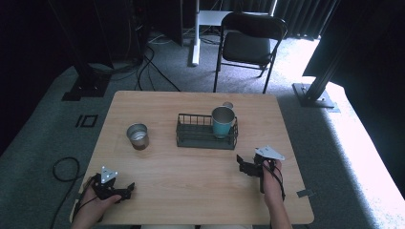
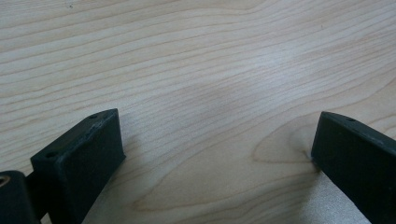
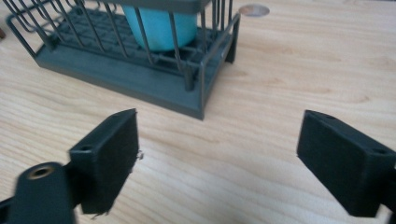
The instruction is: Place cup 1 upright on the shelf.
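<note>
Both grippers rest empty, jaws spread. Ahead of the right gripper (image 3: 217, 154), across bare table (image 1: 191, 171), stands the rack (image 3: 140, 79) holding the teal cup (image 3: 161, 25). The left gripper (image 2: 217, 149) sits near the table's near edge, the metal cup (image 1: 137, 135) well ahead.

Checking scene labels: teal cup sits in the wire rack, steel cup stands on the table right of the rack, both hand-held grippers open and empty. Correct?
One error: the steel cup stands left of the rack, not right, as the high view shows. The rest holds: the teal cup is in the rack, and the left hand-held gripper and right hand-held gripper are open and empty.
</note>
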A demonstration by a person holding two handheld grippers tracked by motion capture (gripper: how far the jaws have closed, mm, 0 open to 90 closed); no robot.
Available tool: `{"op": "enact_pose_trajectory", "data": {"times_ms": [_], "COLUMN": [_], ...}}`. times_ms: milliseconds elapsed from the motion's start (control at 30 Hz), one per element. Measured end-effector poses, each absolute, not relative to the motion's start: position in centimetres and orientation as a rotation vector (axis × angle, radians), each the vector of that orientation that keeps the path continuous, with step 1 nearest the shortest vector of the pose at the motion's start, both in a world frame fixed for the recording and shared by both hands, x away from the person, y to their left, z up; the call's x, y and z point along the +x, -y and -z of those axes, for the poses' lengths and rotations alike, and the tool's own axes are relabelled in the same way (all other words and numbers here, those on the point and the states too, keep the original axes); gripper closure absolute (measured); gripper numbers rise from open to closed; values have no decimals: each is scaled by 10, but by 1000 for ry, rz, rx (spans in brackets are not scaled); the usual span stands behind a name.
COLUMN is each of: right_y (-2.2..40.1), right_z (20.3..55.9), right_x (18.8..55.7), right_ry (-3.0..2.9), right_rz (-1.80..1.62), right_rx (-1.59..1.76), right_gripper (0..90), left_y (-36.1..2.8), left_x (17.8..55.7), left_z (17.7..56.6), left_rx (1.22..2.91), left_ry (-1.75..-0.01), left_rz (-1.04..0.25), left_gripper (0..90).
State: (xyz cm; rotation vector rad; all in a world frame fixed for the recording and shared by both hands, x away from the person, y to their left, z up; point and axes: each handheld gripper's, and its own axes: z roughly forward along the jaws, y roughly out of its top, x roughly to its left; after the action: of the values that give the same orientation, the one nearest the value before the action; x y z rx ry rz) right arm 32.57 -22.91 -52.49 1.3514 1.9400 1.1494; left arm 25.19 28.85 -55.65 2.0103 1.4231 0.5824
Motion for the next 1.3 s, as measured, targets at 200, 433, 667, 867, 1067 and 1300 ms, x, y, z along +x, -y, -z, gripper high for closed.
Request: {"op": "enact_pose_trajectory", "data": {"times_ms": [200,433,667,867,1067,1300], "right_y": [235,246,257,267,275,281], "right_z": [532,542,546,550,554,557], "right_x": [321,314,306,301,296,291], "right_ry": [-1962,-1996,-2026,-2070,-2106,-2166], "right_rz": [-1128,-1075,-1051,-1028,-1001,-950], "right_rx": [1377,1398,1396,1375,1353,1292], "right_gripper": [133,127,128,128,127,127], "left_y": [-288,-288,-288,-288,-288,-289], "left_x": [252,252,252,252,252,252], "left_z": [557,557,557,557,557,557], "left_rx": [2010,2010,2010,2010,2010,2011], "left_ry": [-1423,-1423,-1423,-1423,-1423,-1423], "left_rz": [-582,-582,-583,-583,-582,-582], "left_gripper": [28,28,28,28,28,28]}}
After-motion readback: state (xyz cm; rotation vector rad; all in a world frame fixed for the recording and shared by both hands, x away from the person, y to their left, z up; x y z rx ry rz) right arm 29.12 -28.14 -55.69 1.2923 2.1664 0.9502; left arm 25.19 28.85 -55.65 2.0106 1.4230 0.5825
